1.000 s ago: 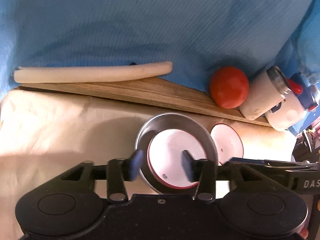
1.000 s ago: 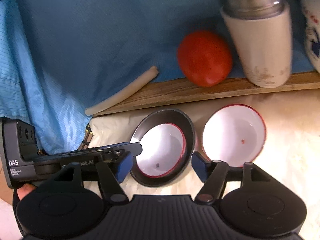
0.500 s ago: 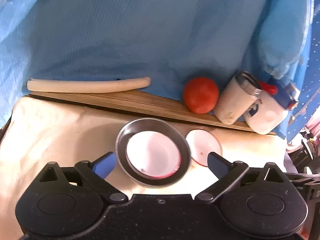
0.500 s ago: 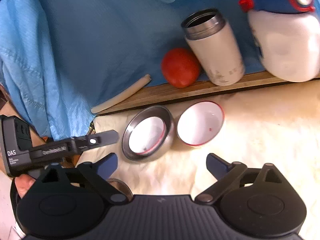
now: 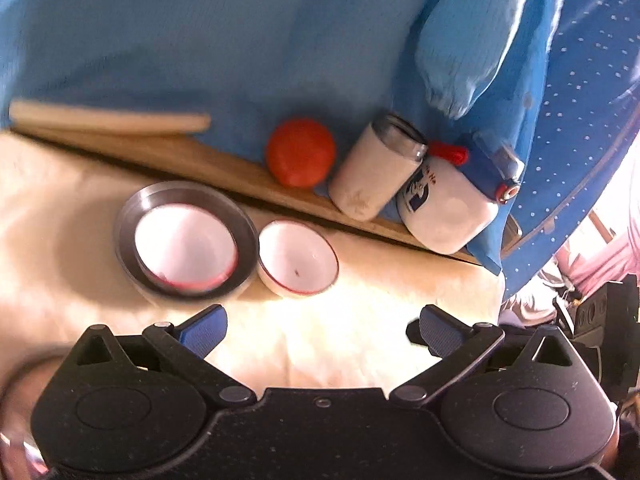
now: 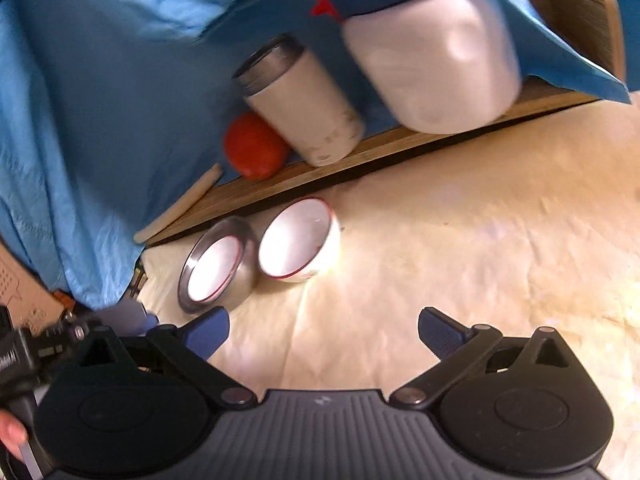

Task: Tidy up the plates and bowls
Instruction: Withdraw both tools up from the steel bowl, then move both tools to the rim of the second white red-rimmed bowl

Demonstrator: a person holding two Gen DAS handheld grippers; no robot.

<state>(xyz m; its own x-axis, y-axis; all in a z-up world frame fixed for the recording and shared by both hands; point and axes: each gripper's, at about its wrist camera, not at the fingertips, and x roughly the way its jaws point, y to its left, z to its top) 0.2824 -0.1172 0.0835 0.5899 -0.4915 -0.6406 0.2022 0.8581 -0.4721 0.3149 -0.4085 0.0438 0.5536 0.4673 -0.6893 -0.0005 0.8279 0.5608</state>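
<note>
Two handheld grippers hung over a cream cloth (image 5: 360, 344) spread on a tabletop; the left gripper (image 5: 318, 330) had just been opening and its blue pads stood wide apart w/ nothing between them; the right gripper (image 6: 324, 332) had likewise just been opening, jaws spread wide, empty.

Beyond both, on the cloth, sat a metal plate (image 5: 128, 216) w/ a red-rimmed white bowl (image 5: 186, 246) nested inside it; a second white bowl (image 5: 298, 258), also red-rimmed, stood just beside the plate, on its right in the left wrist view, rims close or touching — cannot tell which. Neither gripper touched plate or bowls.

Behind the dishes ran a wooden ledge (image 5: 192, 158) against a blue cloth backdrop (image 5: 200, 40); on the ledge, from left: a pale rod (image 5: 108, 120) lying flat, a red-orange ball (image 5: 300, 152), a white steel-rimmed tumbler (image 5: 372, 176), and a white & blue container (image 5: 444, 212) w/ red trim, partly draped by the cloth.

In the right wrist view the same plate (image 6: 242, 280) and second bowl (image 6: 298, 246) lay ahead & left of the jaws; a fingertip (image 6: 10, 432) showed at the lower left edge.
</note>
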